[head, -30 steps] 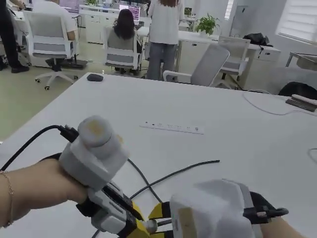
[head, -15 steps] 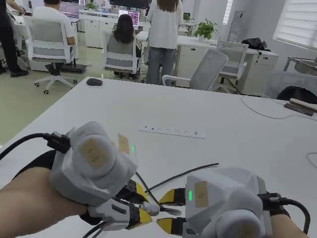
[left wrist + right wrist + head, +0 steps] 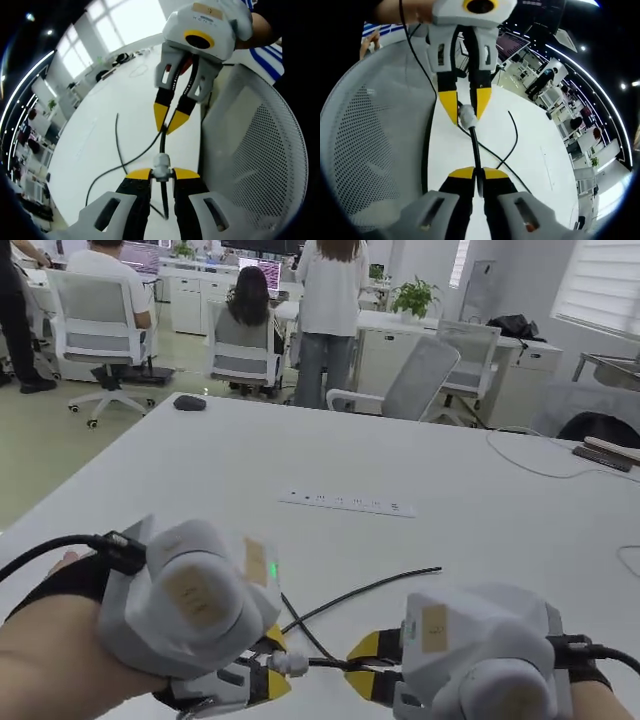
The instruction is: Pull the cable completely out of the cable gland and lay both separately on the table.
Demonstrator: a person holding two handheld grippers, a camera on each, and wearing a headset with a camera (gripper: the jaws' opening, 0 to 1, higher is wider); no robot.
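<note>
A small white cable gland (image 3: 290,664) sits on a black cable (image 3: 370,587) just above the white table (image 3: 300,450) near its front edge. My left gripper (image 3: 276,663) is shut on the gland (image 3: 161,167), which is pinched between its yellow tips. My right gripper (image 3: 362,667) faces it from the right and is shut on the cable (image 3: 477,165) a short way from the gland (image 3: 466,116). A taut stretch of cable spans the gap between the two grippers. The rest of the cable trails across the table toward its free end (image 3: 438,568).
A white power strip (image 3: 345,504) lies mid-table and a dark mouse (image 3: 190,402) sits at the far left edge. Thin cords and a dark device (image 3: 605,452) lie at the right. A mesh chair back (image 3: 260,150) stands close behind the grippers. Office chairs and people are beyond the table.
The two grippers have drawn slightly apart, so a longer stretch of cable shows between the gland and the right jaws. The head camera has tilted up a little.
</note>
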